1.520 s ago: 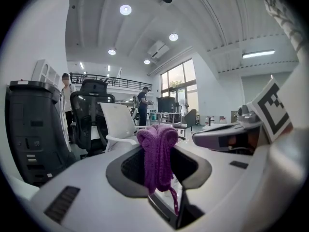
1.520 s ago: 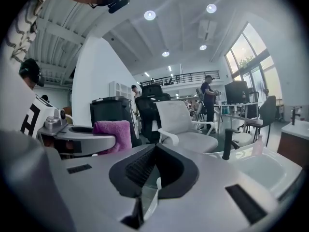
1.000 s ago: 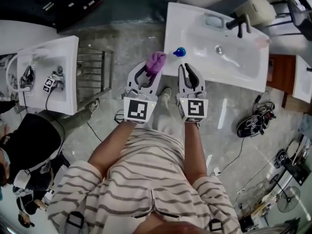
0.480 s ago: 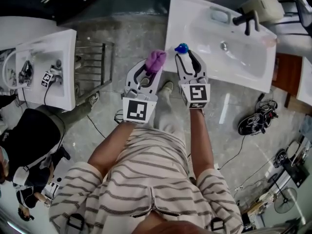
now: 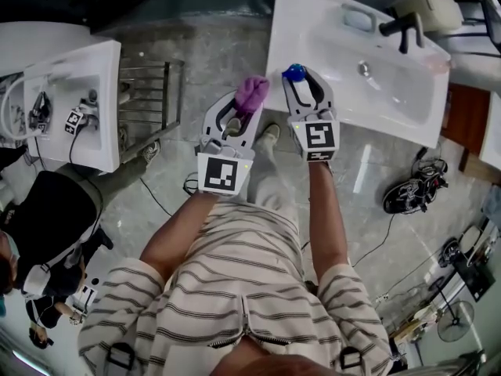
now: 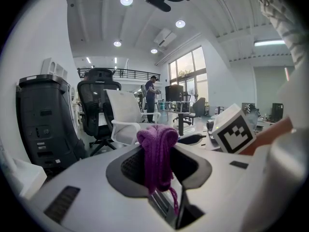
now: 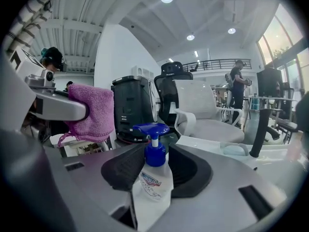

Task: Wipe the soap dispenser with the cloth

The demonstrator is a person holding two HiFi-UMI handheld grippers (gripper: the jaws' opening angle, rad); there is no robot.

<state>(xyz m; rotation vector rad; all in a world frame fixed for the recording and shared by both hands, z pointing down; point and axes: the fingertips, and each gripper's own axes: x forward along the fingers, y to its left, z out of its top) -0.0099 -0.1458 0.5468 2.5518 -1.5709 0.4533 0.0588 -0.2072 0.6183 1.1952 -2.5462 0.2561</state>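
Gripping: left gripper [image 5: 237, 110] has its jaws closed on a bunched purple cloth [image 6: 156, 149], which sticks out past the tips. The right gripper [image 5: 306, 84] has its 2 jaws clamped on the soap dispenser [image 7: 154, 174], a clear bottle with a blue pump, upright. The dispenser is at the near left corner of the white sink [image 5: 325, 34]. The cloth is just left of it; contact cannot be told.

Upright blue-pumped soap dispenser [image 7: 154, 180] beside bunched purple cloth [image 6: 157, 153].
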